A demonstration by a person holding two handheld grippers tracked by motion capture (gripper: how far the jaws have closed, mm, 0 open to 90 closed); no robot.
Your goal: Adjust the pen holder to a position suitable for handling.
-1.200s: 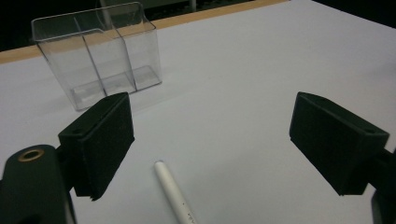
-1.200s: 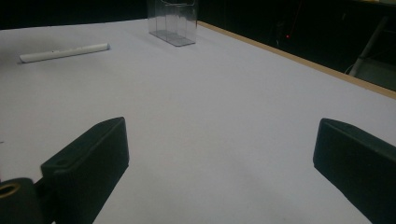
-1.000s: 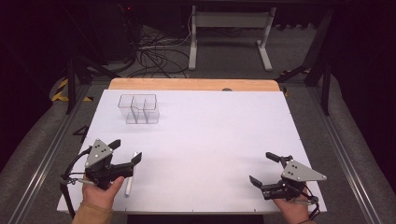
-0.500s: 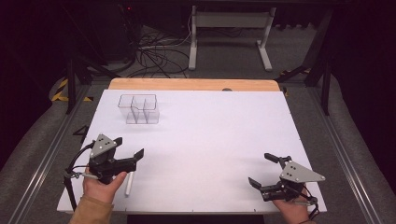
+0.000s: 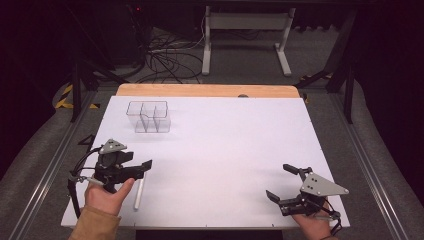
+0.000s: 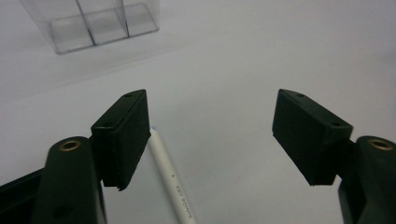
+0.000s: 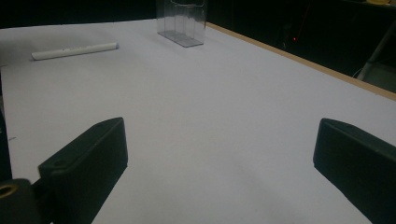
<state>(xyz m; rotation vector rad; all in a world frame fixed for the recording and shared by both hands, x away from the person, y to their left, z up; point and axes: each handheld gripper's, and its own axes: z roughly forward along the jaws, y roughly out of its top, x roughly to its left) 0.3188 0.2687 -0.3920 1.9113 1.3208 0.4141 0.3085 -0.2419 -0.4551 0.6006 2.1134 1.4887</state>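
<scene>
A white pen [image 5: 138, 195] lies on the white table sheet [image 5: 225, 150] near the front left. My left gripper [image 5: 137, 162] hovers just over the pen's far end, held by a hand. In the left gripper view the pen [image 6: 170, 182] runs along the inner edge of the left jaw, with the gripper [image 6: 212, 100] open; its jaws have just been closing and the pads do not press the pen. My right gripper [image 5: 279, 181] rests open at the front right, nothing between its jaws [image 7: 219, 135]. The pen [image 7: 74, 50] lies far off in that view.
A clear plastic organizer [image 5: 148, 116] with several compartments stands at the back left of the sheet, also seen as the organizer [image 6: 93, 23] ahead of my left jaws. A wooden strip [image 5: 205, 90] edges the table's far side. Cables and a desk frame lie on the floor beyond.
My left gripper has shifted slightly away from the front edge over the pen's end, and its jaws stand narrower. The right gripper has stayed put.
</scene>
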